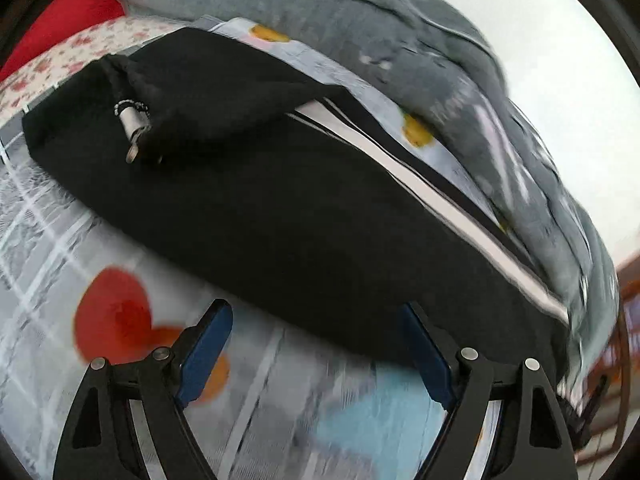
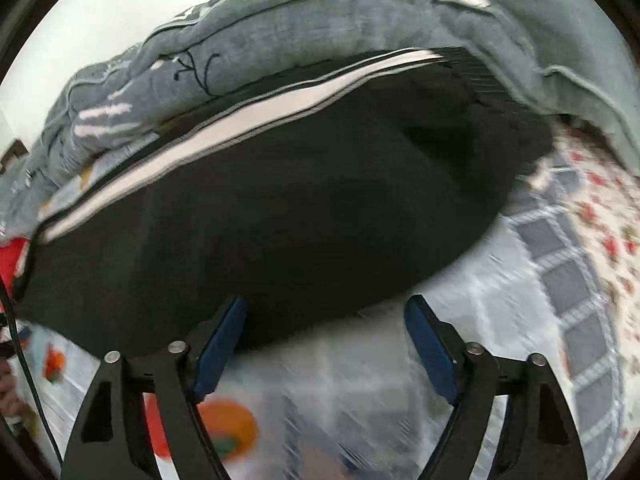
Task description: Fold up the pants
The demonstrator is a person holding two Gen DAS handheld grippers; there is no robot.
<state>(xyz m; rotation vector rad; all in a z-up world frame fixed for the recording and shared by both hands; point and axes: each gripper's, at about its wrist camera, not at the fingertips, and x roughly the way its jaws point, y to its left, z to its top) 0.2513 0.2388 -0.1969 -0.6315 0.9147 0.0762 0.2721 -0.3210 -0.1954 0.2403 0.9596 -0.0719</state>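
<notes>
Left wrist view: the left gripper is hanging over the patterned bedsheet, its blue-padded fingers standing wide apart and holding nothing. The black pants are lying just ahead of the fingertips, stretched lengthwise across the sheet, with a white side stripe running along their far edge. A drawstring with a metal tip is resting on a bunched fold at the left end. A grey quilt is lying heaped beyond the pants, and a red cloth is showing at the upper left (edges blurred).

Right wrist view: the right gripper is also standing open over the sheet, its left pad sitting at the near hem of the pants; contact cannot be told. The stripe is bordering the quilt behind.
</notes>
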